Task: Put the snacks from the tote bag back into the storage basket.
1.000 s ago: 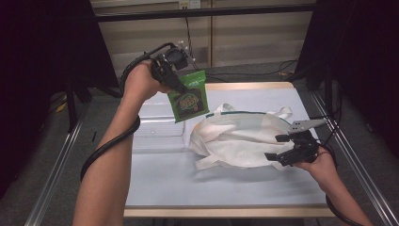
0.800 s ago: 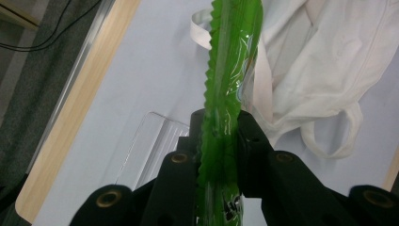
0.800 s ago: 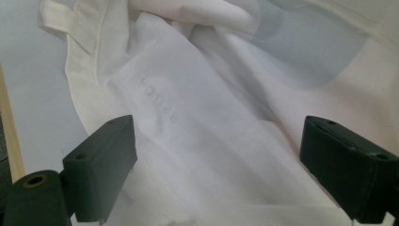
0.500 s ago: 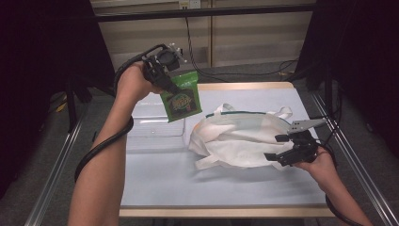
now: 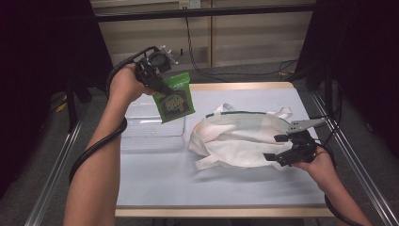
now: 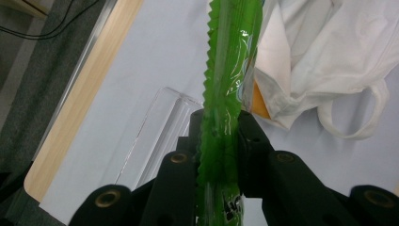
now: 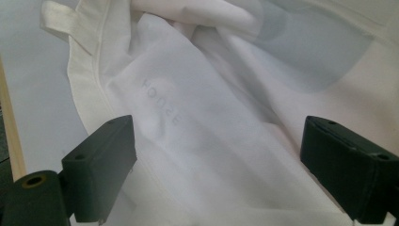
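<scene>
Over the last second the left tongs [image 5: 162,87] had carried the green snack packet [image 5: 174,98] up and back, away from the white tote bag [image 5: 240,136] and toward the far left of the tabletop [image 5: 155,179]. The packet now hung in the air above the clear plastic bin [image 5: 150,127], higher than it had been a moment earlier. In the left gripper view the tongs were clamped on the packet's crimped edge [image 6: 221,155], with the bin's transparent wall [image 6: 160,127] and the bag [image 6: 329,56] below it. The right tongs [image 5: 282,148] had not moved: they rested at the bag's near right side, jaws spread wide over the cloth [image 7: 211,141] and holding nothing. Judging by the lift, the packet had probably come out of the bag and was headed for the bin; it remained to lower and release it there, though that is a reading, not a certainty.
</scene>
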Available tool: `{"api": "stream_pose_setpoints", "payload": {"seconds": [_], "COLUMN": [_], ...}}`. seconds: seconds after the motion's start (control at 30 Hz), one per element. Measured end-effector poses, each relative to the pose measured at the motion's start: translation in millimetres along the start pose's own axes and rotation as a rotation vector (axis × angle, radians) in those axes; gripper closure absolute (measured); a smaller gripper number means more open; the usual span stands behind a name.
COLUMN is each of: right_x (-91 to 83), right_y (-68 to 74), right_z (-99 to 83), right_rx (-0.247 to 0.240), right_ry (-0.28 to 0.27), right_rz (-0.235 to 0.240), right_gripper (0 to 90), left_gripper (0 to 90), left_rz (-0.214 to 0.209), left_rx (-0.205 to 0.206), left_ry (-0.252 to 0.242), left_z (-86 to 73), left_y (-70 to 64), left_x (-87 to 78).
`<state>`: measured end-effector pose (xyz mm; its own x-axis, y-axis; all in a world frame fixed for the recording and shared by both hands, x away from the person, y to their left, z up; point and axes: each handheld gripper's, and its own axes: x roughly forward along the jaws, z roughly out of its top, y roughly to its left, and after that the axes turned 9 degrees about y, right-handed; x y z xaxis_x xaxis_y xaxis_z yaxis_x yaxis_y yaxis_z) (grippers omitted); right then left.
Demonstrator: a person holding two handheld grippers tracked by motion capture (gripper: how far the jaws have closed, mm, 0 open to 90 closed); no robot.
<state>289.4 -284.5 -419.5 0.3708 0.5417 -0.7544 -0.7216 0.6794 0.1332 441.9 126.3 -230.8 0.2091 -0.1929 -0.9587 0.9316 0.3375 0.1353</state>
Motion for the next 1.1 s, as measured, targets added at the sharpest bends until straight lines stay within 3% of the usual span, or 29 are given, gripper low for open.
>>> {"api": "stream_pose_setpoints", "payload": {"seconds": [0.4,0.47,0.83,1.1], "right_x": [-1.5,-1.6,-2.0,1.5], "right_y": [-0.1,-0.6,-0.8,-0.3], "right_z": [0.5,0.2,0.5,0.1], "right_rx": [-0.002,0.003,0.005,0.005], "right_ry": [-0.005,-0.007,-0.007,-0.003], "right_rz": [0.004,0.011,0.005,0.016], "right_gripper": [10.0,9.9,9.5,9.3], "left_gripper": [79.1,79.1,79.2,79.2], "left_rz": [-0.001,-0.005,0.006,-0.005], "left_rx": [0.009,-0.006,0.038,0.023], "left_ry": [0.022,0.012,0.025,0.024], "left_z": [-12.2,-13.8,-20.8,-25.9], "left_y": [5.0,5.5,8.0,10.5], "left_x": [7.7,8.9,14.0,16.8]}}
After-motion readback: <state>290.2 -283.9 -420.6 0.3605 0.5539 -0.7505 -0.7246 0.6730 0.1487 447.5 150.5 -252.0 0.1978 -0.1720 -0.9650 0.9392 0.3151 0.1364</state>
